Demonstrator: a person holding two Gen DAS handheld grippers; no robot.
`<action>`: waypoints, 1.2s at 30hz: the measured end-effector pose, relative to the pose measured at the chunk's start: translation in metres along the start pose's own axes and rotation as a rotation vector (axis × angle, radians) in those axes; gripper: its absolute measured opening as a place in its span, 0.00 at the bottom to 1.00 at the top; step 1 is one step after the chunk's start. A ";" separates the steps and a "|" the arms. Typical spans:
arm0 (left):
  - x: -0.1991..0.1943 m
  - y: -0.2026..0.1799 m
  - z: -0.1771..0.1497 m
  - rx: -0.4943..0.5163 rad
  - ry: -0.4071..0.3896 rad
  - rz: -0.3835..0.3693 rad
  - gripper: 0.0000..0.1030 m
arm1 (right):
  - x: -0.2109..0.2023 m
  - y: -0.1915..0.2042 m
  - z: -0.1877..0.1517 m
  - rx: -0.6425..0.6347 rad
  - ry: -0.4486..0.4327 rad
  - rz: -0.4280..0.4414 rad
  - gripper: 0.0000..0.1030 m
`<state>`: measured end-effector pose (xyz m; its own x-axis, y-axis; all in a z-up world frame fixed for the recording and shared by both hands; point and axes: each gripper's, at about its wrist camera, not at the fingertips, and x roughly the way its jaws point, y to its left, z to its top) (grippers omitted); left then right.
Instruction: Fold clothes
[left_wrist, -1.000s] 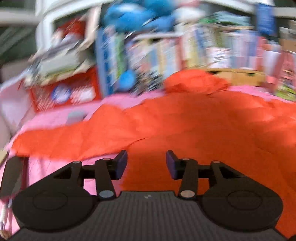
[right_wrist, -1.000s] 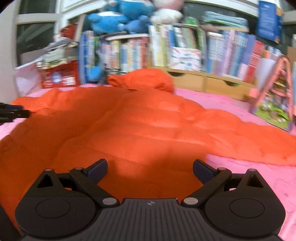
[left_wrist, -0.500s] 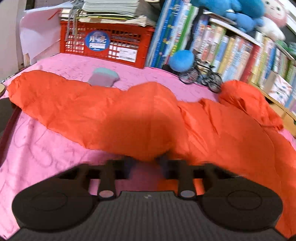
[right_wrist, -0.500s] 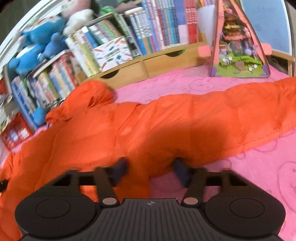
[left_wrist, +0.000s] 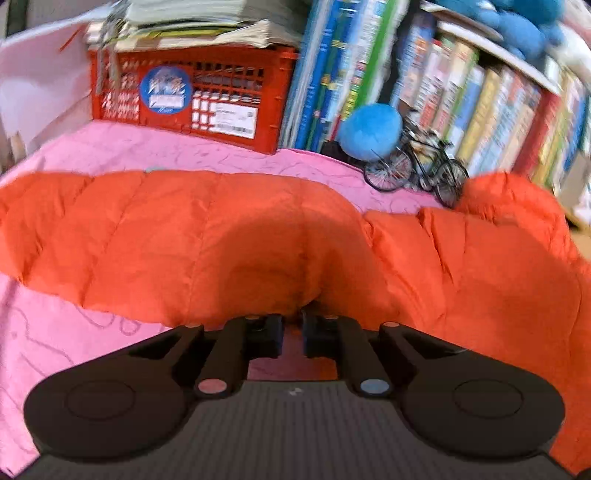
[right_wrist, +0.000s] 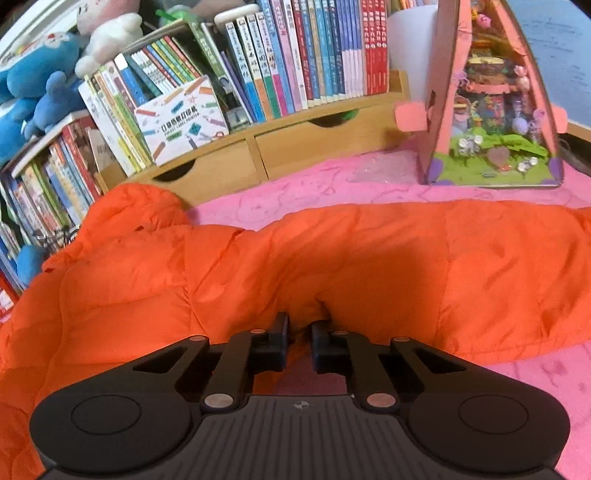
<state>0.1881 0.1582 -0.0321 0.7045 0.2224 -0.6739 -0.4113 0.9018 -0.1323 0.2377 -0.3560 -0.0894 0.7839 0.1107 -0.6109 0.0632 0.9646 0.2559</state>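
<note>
An orange puffer jacket (left_wrist: 221, 236) lies spread on a pink cover (left_wrist: 55, 332). In the left wrist view one sleeve runs off to the left and the hood lies at the right. My left gripper (left_wrist: 292, 328) is shut on a pinch of the jacket's near edge, where the sleeve meets the body. In the right wrist view the jacket (right_wrist: 332, 258) stretches across, with its other sleeve going right. My right gripper (right_wrist: 300, 332) has its jaws closing, and its pads pinch a fold of the orange fabric at the underarm.
A red crate (left_wrist: 192, 99) with papers on top, a blue plush ball (left_wrist: 369, 129) and a toy bicycle (left_wrist: 413, 166) stand behind the jacket. Books (right_wrist: 295, 55) over wooden drawers (right_wrist: 295, 147) and a pink toy house (right_wrist: 491, 110) line the far side.
Both grippers have moved apart from over the jacket's body to its near edge below each sleeve. Their jaws went from open to closed on the fabric.
</note>
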 end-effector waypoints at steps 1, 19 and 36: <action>-0.007 -0.001 -0.005 0.040 -0.006 0.002 0.15 | -0.002 0.001 -0.002 -0.015 -0.002 0.006 0.14; -0.159 -0.036 -0.156 0.406 -0.016 -0.149 0.39 | -0.182 0.040 -0.119 -0.344 -0.055 0.186 0.58; -0.206 -0.045 -0.184 0.442 0.098 -0.144 0.60 | -0.236 0.092 -0.175 -0.380 0.097 0.061 0.85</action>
<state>-0.0450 0.0037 -0.0206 0.6695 0.0663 -0.7399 -0.0124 0.9969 0.0781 -0.0496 -0.2511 -0.0525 0.7157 0.1747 -0.6762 -0.2291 0.9734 0.0090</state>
